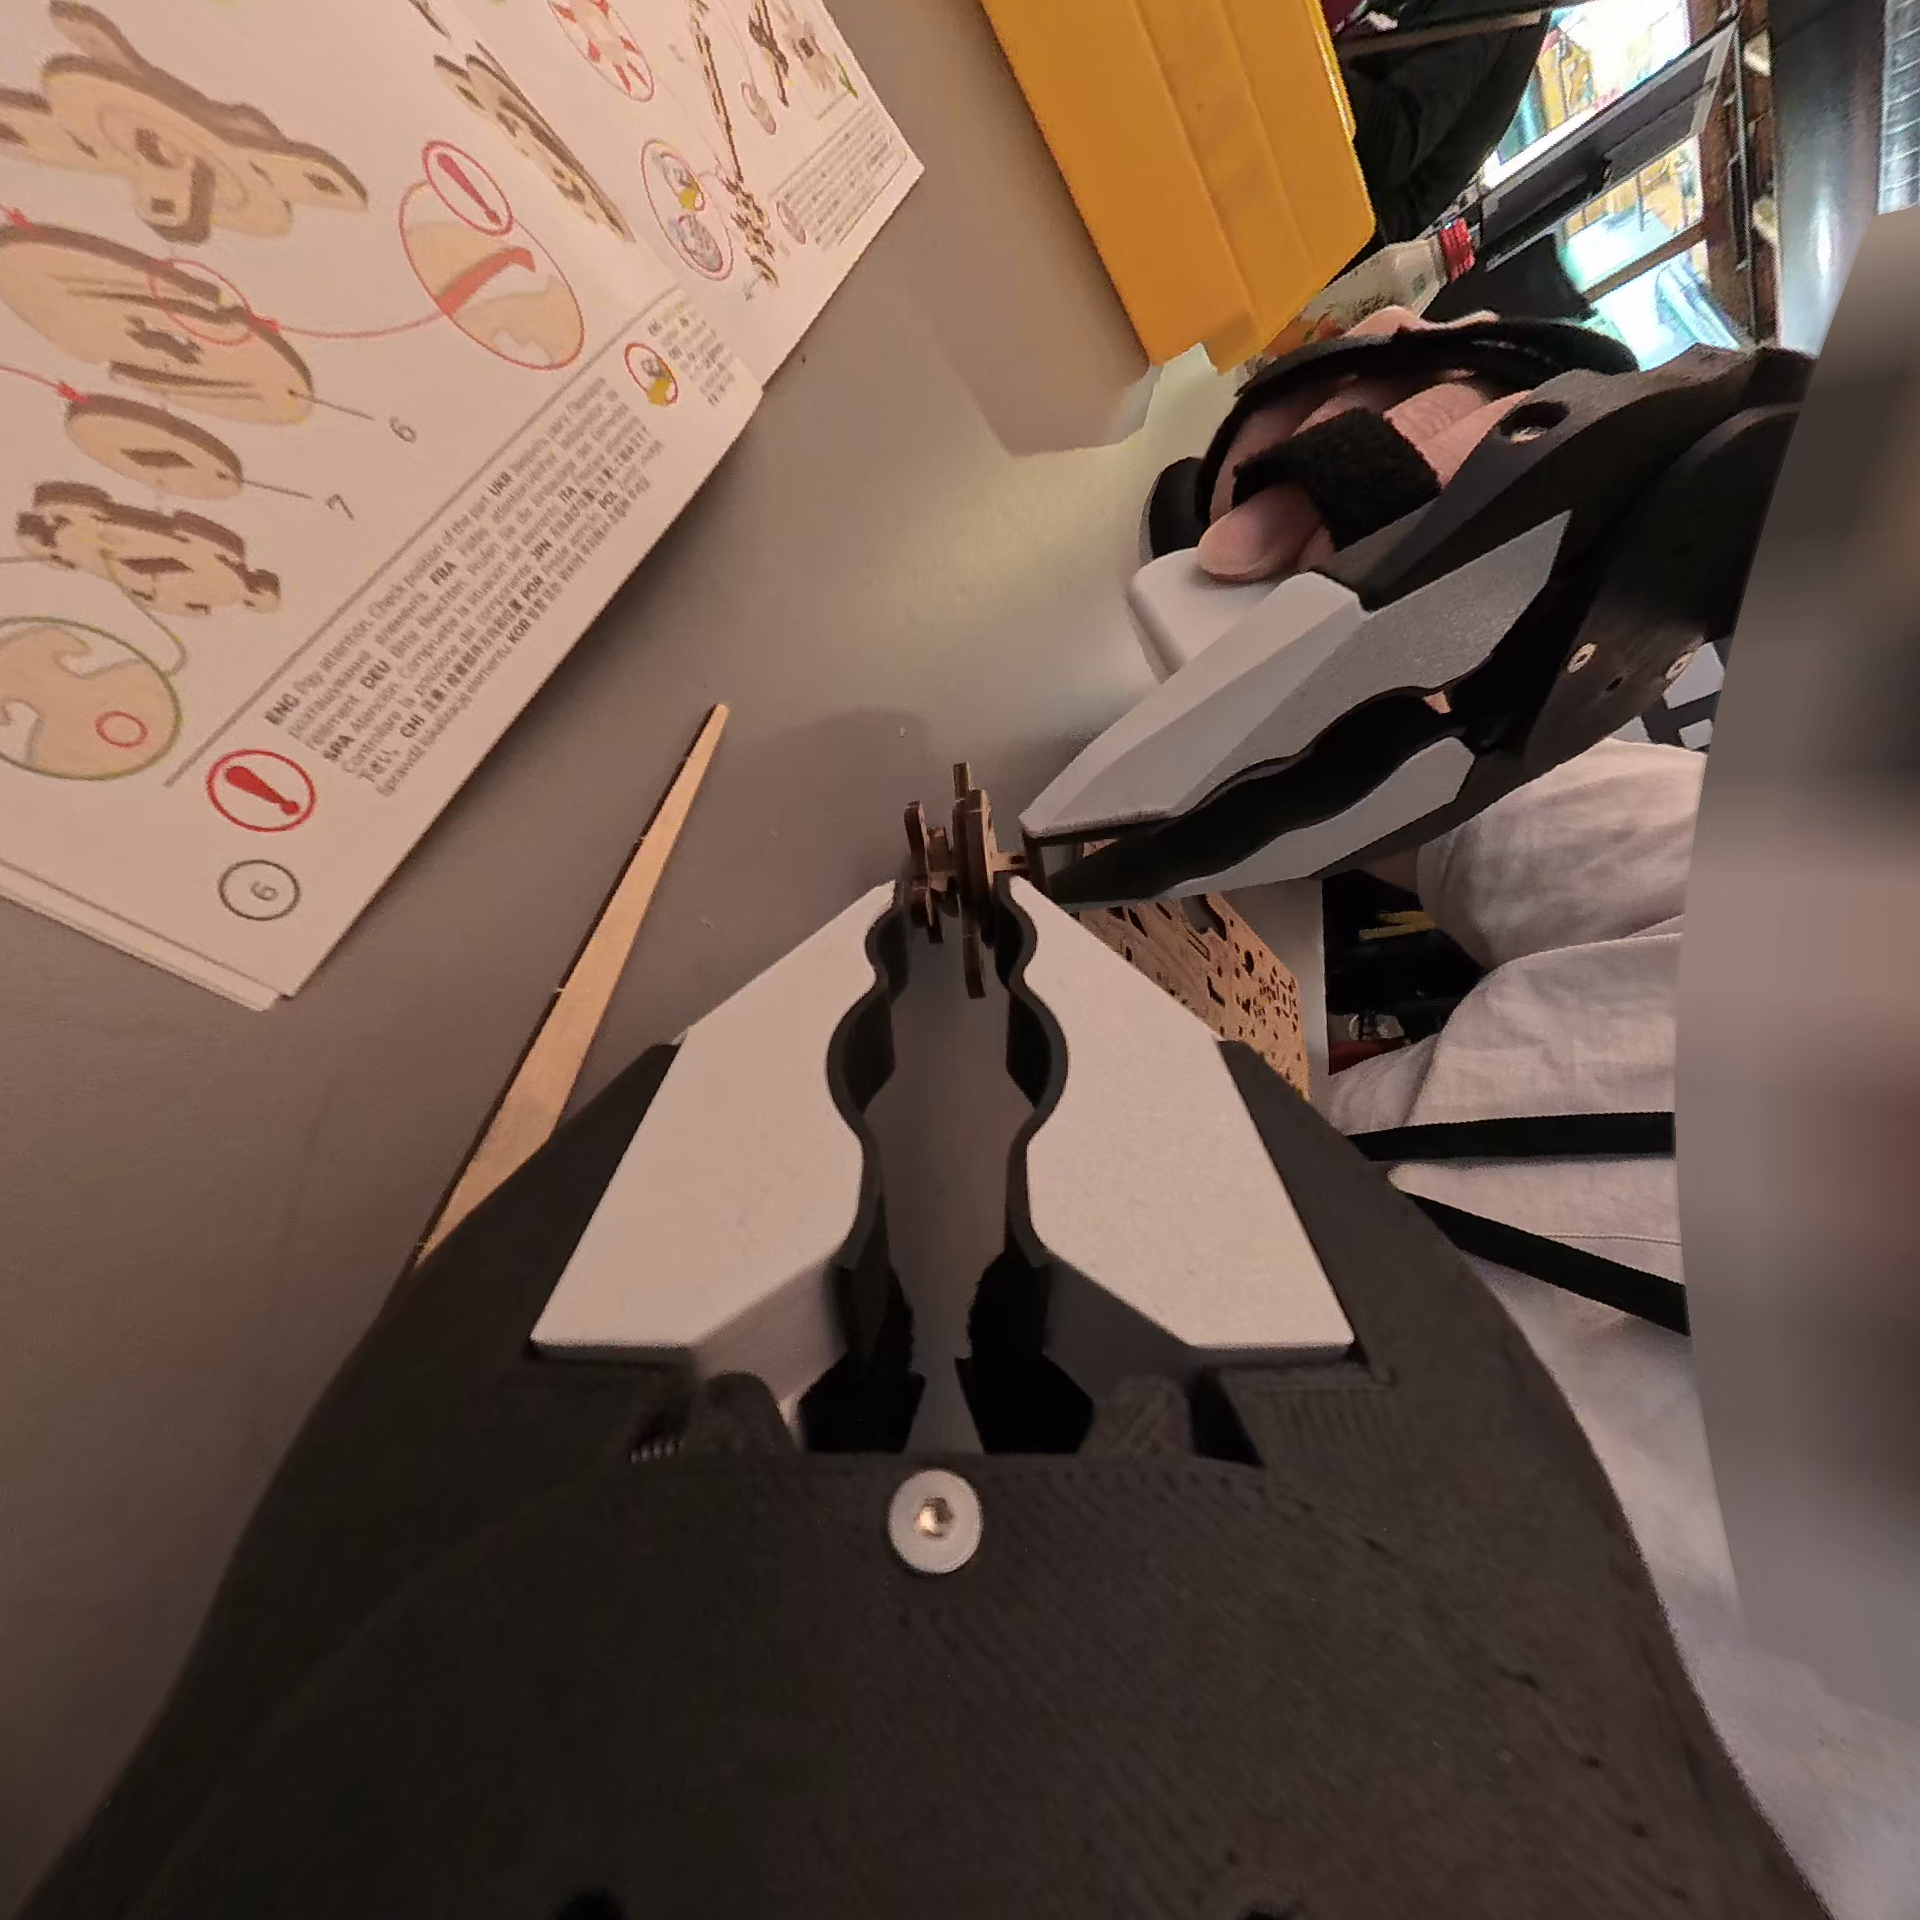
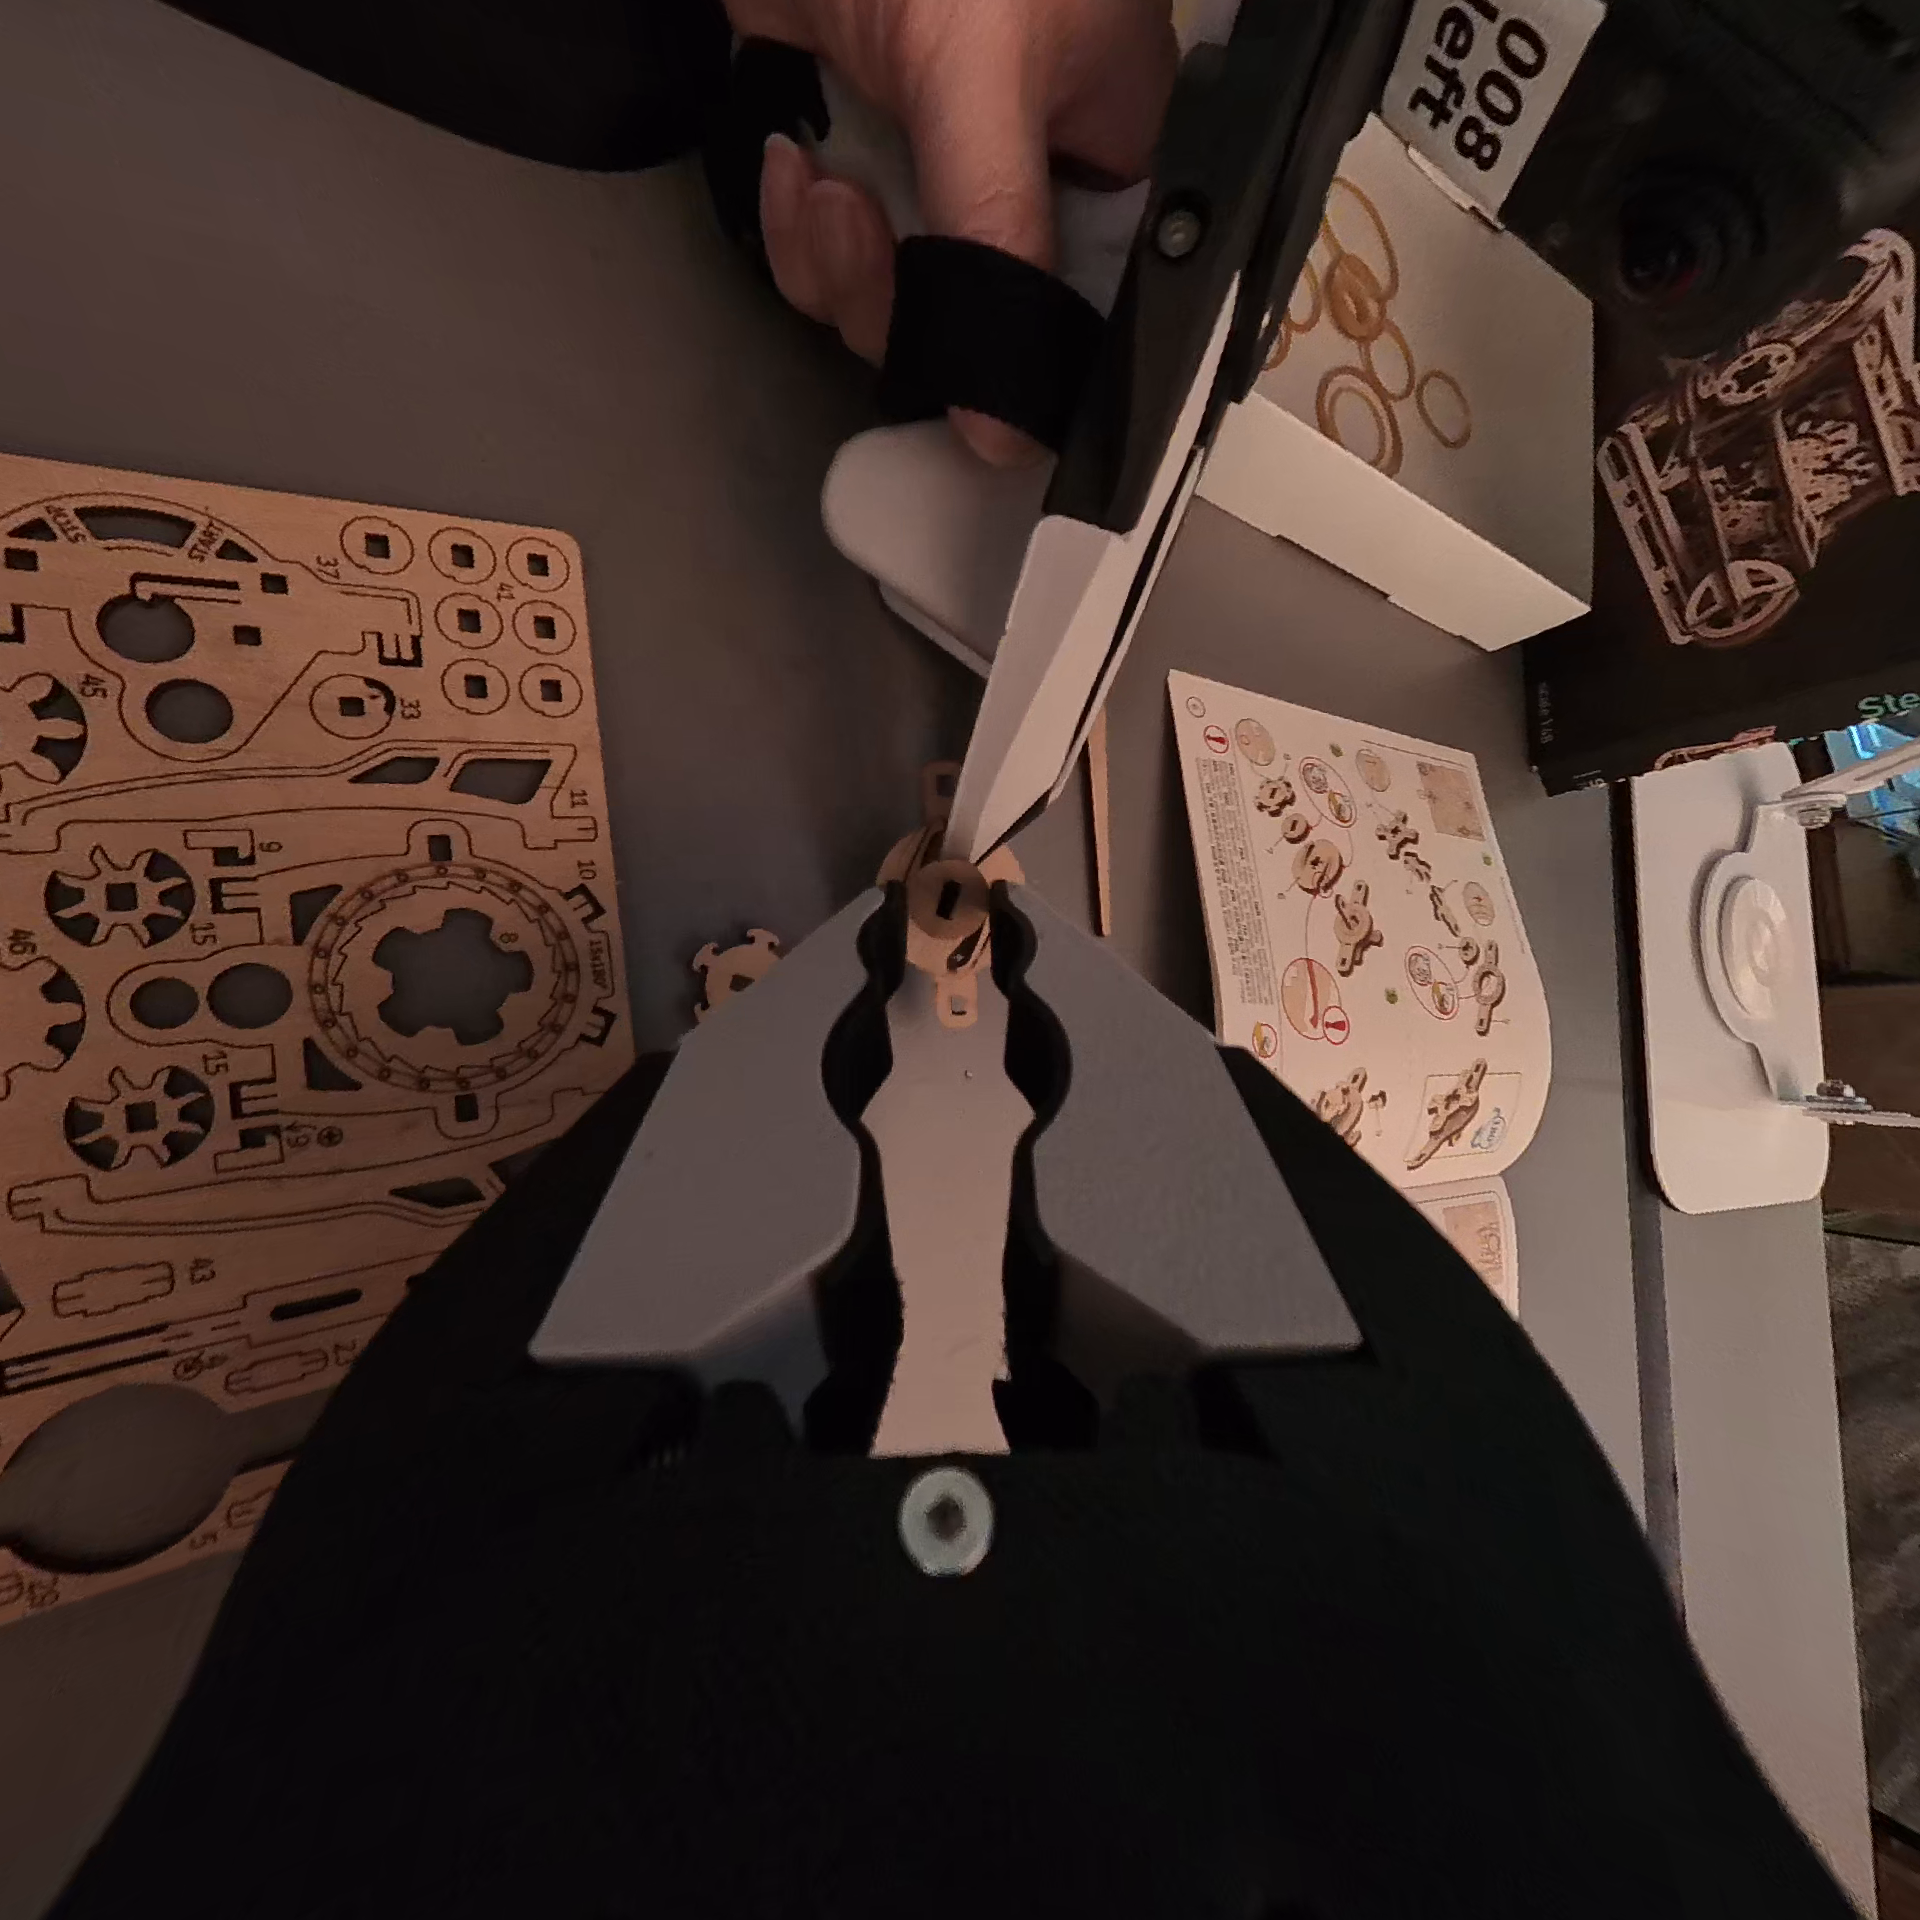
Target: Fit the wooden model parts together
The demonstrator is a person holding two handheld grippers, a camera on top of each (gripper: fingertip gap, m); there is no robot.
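Observation:
A small wooden assembly (image 1: 951, 878) of stacked gear-like discs is held above the grey table (image 1: 883, 520), between both grippers. My left gripper (image 1: 954, 902) is shut on it, with the discs edge-on between the fingertips. My right gripper (image 1: 1039, 854) comes in from the right, and its tips are closed on the assembly's right end. In the right wrist view the assembly (image 2: 940, 920) shows as a round disc with a tab, gripped by my right gripper (image 2: 945, 906). The left gripper (image 2: 977, 844) reaches down onto its top edge.
An open instruction booklet (image 1: 364, 416) lies far left, and shows too in the right wrist view (image 2: 1351, 935). A thin wooden strip (image 1: 592, 987) lies beside my left gripper. A laser-cut parts sheet (image 2: 291, 935), a loose gear (image 2: 732, 966), a white box of rubber bands (image 2: 1382, 416) and a yellow bin (image 1: 1195, 156) surround the work area. The tips of both grippers are at nearly the same place.

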